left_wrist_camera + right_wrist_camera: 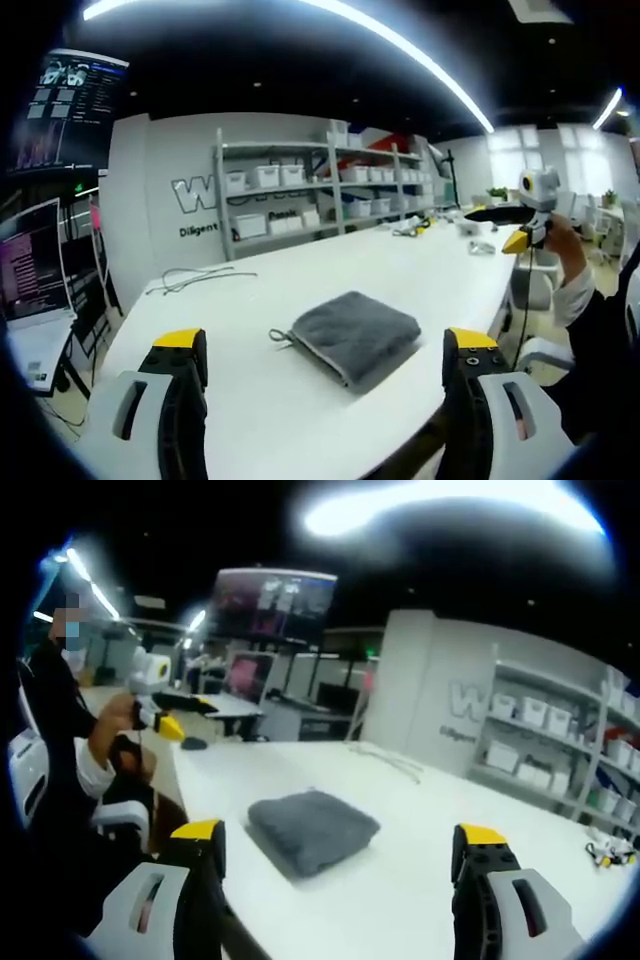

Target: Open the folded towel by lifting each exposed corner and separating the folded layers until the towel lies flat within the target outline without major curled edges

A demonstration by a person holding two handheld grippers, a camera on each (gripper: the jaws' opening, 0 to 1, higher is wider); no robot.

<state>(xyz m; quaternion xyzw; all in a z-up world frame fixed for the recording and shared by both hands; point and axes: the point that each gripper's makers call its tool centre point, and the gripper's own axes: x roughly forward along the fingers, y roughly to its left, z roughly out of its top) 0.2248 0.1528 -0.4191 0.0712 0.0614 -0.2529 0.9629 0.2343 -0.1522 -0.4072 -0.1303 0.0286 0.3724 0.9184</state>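
Your left gripper [325, 375] and right gripper [340, 865] both stand released, jaws wide apart, while the folded grey towel [358, 336] lies mid-frame on the white worktop [300, 280], untouched.

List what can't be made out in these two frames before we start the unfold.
- Target outline: none can be made out on the white table around the folded grey towel in either view.
- Towel's layers and corners: too small and blurred; the left gripper view just shows a loop at one edge.
- Wall lettering: left gripper view, cut off by the shelves.
- Monitor contents: right gripper view, blurred.
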